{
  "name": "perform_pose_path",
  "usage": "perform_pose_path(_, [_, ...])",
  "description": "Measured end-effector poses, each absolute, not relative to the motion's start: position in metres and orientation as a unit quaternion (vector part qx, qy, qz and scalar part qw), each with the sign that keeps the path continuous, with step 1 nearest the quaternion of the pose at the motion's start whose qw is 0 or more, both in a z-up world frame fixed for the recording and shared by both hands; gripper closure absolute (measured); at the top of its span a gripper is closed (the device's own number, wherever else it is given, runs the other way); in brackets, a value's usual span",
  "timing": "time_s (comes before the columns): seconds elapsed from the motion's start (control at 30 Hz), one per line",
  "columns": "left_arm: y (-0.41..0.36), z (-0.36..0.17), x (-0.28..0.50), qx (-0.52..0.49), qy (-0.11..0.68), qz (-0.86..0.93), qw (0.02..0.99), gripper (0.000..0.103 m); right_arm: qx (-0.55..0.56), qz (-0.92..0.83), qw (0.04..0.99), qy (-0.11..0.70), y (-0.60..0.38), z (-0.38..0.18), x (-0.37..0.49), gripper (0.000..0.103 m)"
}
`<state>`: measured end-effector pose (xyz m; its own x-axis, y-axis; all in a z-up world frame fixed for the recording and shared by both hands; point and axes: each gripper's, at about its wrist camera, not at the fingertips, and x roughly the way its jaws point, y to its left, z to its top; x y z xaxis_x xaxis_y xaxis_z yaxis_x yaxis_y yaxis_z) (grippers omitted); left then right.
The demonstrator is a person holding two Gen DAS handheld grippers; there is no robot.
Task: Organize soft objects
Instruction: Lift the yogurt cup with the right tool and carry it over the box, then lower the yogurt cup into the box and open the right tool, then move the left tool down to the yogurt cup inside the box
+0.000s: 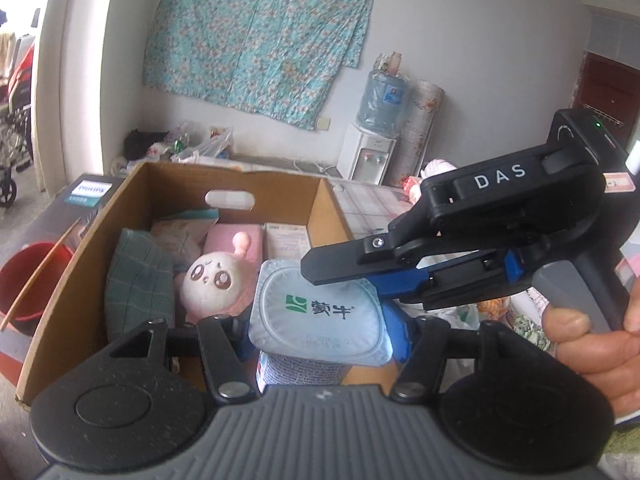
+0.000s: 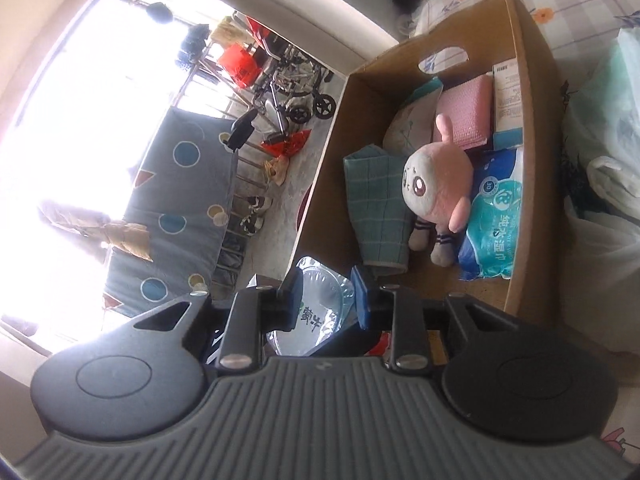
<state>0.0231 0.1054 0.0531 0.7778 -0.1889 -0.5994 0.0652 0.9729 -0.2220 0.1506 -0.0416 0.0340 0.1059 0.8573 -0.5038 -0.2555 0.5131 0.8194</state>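
A yogurt cup (image 1: 320,316) with a pale blue foil lid sits between the fingers of my left gripper (image 1: 316,336), which is shut on its sides. My right gripper (image 1: 340,280) reaches in from the right and pinches the cup's lid rim. In the right wrist view the same cup (image 2: 320,312) shows between the near-shut fingers of my right gripper (image 2: 327,296). Just beyond stands an open cardboard box (image 1: 120,200) (image 2: 532,120). It holds a pink plush toy (image 1: 212,276) (image 2: 432,176), a folded green towel (image 1: 136,280) (image 2: 376,208), a pink pad (image 2: 468,112) and a wet-wipes pack (image 2: 492,224).
A person's hand (image 1: 592,344) grips the right gripper's handle. Left of the box are a Philips carton (image 1: 88,196) and a red bucket (image 1: 28,280). A water dispenser (image 1: 370,152) stands at the back wall. Plastic bags (image 2: 600,160) lie right of the box; a wheelchair (image 2: 296,88) is behind.
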Motion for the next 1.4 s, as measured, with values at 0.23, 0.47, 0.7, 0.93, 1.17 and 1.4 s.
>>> perform_pose_path(0.23, [0.138, 0.018, 0.049, -0.167, 0.390, -0.076, 0.902, 0.042, 0.227, 0.375, 0.676, 0.592, -0.017, 0.011, 0.168, 0.076])
perform_pose_path(0.47, [0.131, -0.006, 0.058, -0.200, 0.429, -0.132, 0.871, 0.043, 0.140, 0.354, 0.699, 0.606, -0.021, 0.015, 0.169, 0.074])
perform_pose_path(0.7, [0.133, -0.024, 0.069, -0.208, 0.463, -0.120, 0.853, 0.041, 0.146, 0.340, 0.709, 0.601, -0.037, 0.011, 0.177, 0.071])
perform_pose_path(0.93, [0.135, -0.011, 0.067, -0.153, 0.469, -0.128, 0.861, 0.041, 0.175, 0.344, 0.713, 0.585, -0.051, 0.013, 0.174, 0.069])
perform_pose_path(1.17, [0.136, -0.001, 0.075, -0.071, 0.490, -0.148, 0.856, 0.042, 0.175, 0.359, 0.746, 0.533, -0.072, 0.032, 0.153, 0.061])
perform_pose_path(1.4, [0.130, -0.018, 0.104, -0.070, 0.565, -0.191, 0.800, 0.041, 0.187, 0.361, 0.762, 0.504, -0.096, 0.038, 0.139, 0.057])
